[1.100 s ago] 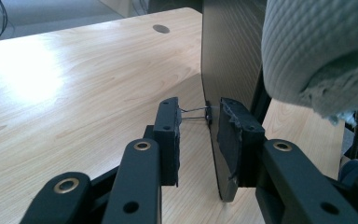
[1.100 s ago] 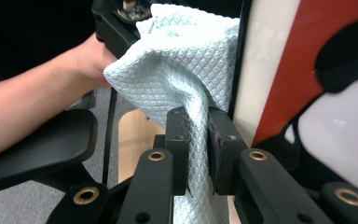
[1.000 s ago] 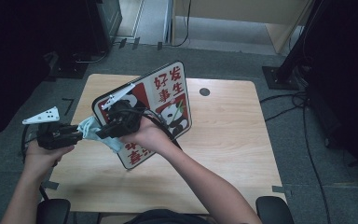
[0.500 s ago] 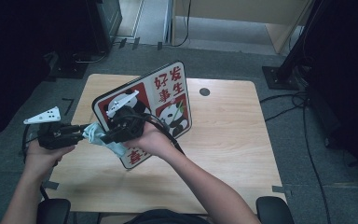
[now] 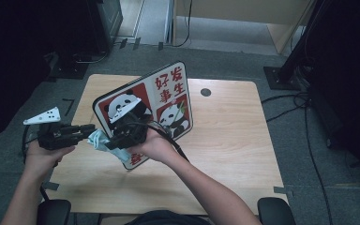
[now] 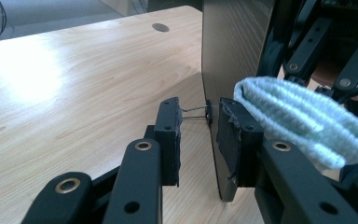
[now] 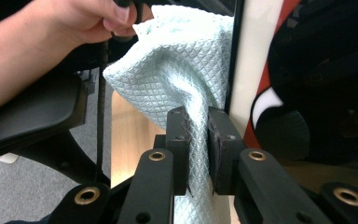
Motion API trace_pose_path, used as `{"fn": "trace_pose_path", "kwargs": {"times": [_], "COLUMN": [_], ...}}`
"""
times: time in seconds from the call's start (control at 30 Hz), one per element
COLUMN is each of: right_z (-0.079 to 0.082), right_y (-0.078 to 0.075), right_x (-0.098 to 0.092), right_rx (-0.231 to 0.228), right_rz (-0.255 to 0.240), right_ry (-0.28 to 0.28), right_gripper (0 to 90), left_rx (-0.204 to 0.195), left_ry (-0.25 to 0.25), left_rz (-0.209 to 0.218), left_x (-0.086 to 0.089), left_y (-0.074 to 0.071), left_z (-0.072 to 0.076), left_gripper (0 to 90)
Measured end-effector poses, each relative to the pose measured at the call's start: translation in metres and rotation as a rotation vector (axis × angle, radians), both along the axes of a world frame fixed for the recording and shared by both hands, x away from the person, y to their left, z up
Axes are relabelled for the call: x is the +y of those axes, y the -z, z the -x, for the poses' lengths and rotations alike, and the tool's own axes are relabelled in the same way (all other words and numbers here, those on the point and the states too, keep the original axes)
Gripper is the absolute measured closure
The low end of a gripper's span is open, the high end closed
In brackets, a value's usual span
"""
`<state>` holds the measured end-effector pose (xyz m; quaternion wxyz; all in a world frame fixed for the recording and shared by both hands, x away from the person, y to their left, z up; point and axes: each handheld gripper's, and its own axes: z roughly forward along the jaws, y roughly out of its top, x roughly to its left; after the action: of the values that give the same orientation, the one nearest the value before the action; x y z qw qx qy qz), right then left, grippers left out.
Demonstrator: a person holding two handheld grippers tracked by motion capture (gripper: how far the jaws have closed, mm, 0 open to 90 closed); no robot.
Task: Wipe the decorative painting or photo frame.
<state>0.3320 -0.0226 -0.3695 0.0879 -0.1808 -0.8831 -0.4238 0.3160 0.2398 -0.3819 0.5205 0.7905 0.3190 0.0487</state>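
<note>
A board point(image 5: 168, 93) printed with pandas and red Chinese characters stands tilted on the wooden table point(image 5: 234, 154). My left gripper point(image 5: 86, 129) is at the board's left edge. In the left gripper view its jaws point(image 6: 198, 116) straddle the edge of the board point(image 6: 233, 56): one pad lies on the board, the other on a short metal wire point(image 6: 193, 111) sticking out of it. My right gripper point(image 5: 122, 137) is shut on a pale mint cloth point(image 5: 99, 140) at the board's lower left. The right gripper view shows the pads point(image 7: 196, 116) pinching the diamond-weave cloth point(image 7: 182, 60) beside the board point(image 7: 247, 70).
A round cable hole point(image 5: 206, 92) sits in the table behind the board. Cables point(image 5: 309, 140) and a black stand foot point(image 5: 281, 77) lie on the floor to the right. Chair armrests point(image 5: 54, 211) flank the person at the near edge.
The right gripper has slid the cloth down the board's face toward its lower left edge. The left gripper and the board have kept still.
</note>
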Motion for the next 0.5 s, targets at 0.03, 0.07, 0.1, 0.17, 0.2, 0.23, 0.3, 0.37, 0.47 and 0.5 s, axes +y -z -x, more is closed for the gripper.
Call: {"fn": "trace_pose_path", "kwargs": {"times": [0.03,0.07,0.1,0.17,0.2,0.23,0.3,0.37,0.47,0.5], "right_z": [0.001,0.001,0.002,0.003,0.003,0.003,0.003,0.004,0.004,0.004], "right_y": [0.002,0.003,0.004,0.007,0.008,0.009,0.012,0.014,0.019,0.020], "right_x": [-0.001,-0.001,-0.001,-0.001,-0.001,-0.002,-0.002,-0.002,-0.003,-0.003], "right_rx": [-0.003,-0.008,-0.008,-0.005,-0.007,-0.008,-0.004,0.000,0.004,0.005], "right_rz": [0.002,0.000,-0.003,-0.002,0.000,0.003,0.002,0.004,0.009,0.008], "right_ry": [-0.001,0.000,0.001,0.004,0.002,0.000,0.001,0.004,0.004,0.005], "right_gripper": [80.8,81.0,81.0,81.0,81.0,81.0,81.0,81.0,81.0,81.0], "left_rx": [0.001,0.000,0.000,-0.001,-0.003,-0.006,-0.006,-0.006,0.002,0.002], "left_ry": [0.000,0.000,0.001,-0.001,0.000,-0.001,-0.004,-0.002,0.005,0.006], "left_rz": [0.000,0.000,0.000,0.000,0.002,0.001,0.006,0.008,0.005,0.004], "left_x": [0.000,0.000,0.000,0.000,0.000,0.000,-0.001,-0.001,-0.002,-0.002], "left_y": [0.000,0.000,0.000,0.000,-0.001,-0.001,-0.002,-0.002,-0.002,-0.002], "left_z": [0.000,0.000,0.000,0.000,0.000,0.000,0.001,0.001,0.001,0.001], "left_gripper": [69.5,69.4,69.4,69.4,69.4,69.2,68.8,68.4,66.9,66.8]}}
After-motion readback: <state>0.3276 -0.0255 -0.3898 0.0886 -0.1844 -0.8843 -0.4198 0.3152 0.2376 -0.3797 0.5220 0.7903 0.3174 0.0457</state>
